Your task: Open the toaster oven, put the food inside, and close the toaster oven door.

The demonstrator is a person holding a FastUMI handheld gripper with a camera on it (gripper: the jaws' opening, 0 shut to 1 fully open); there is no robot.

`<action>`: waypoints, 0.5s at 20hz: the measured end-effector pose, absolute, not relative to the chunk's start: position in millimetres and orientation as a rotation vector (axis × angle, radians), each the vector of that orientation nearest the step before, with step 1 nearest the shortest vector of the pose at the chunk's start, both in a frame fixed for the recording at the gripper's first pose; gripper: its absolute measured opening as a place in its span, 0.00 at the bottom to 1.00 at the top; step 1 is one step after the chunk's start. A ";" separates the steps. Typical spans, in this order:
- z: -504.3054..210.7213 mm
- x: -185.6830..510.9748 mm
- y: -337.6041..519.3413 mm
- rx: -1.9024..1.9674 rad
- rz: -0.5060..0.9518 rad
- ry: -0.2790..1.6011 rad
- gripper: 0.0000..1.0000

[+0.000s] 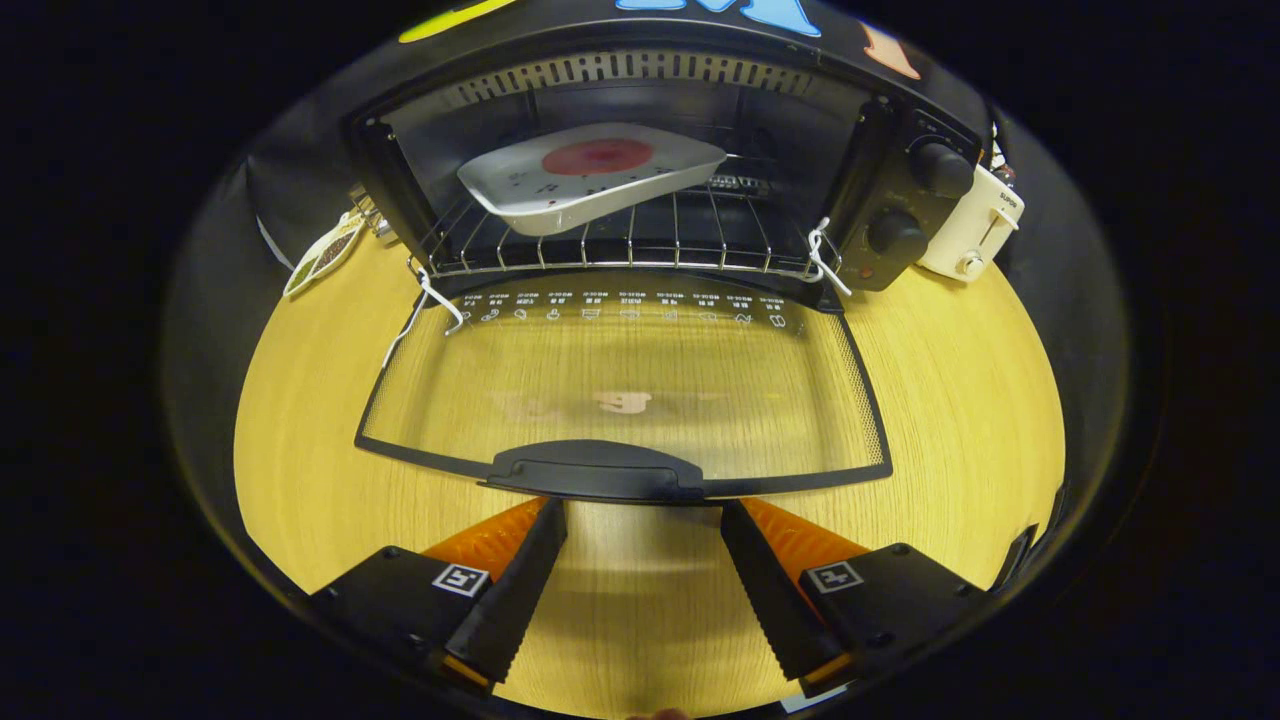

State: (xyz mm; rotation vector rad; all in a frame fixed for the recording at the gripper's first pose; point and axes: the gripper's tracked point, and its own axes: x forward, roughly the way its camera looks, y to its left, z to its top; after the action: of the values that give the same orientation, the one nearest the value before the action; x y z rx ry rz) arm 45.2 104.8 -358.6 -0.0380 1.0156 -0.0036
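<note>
The black toaster oven [900, 215] stands on the wooden table with its glass door [620, 390] folded down flat toward me. On the wire rack [640, 245] inside rests a white tray with a round red piece of food [598, 157] on it. The door's dark handle [595, 470] lies just ahead of my fingertips. My gripper [645, 525] is open, its fingers apart on either side of the handle's width, holding nothing.
A white pop-up toaster [975, 230] stands right of the oven. A small packet [322, 255] lies at the oven's left. White cords hang at both door hinges [425, 300]. Bare wooden table [960, 400] spreads on both sides of the door.
</note>
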 end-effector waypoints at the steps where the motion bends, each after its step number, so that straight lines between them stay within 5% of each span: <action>1: -360.3 44.9 106.0 -0.033 -0.008 1.017 0.99; 10: -332.4 41.1 105.9 -0.085 0.027 0.912 0.99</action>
State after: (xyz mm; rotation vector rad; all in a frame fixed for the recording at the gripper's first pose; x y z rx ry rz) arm 41.1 105.9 -332.4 -0.0847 0.9118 0.0265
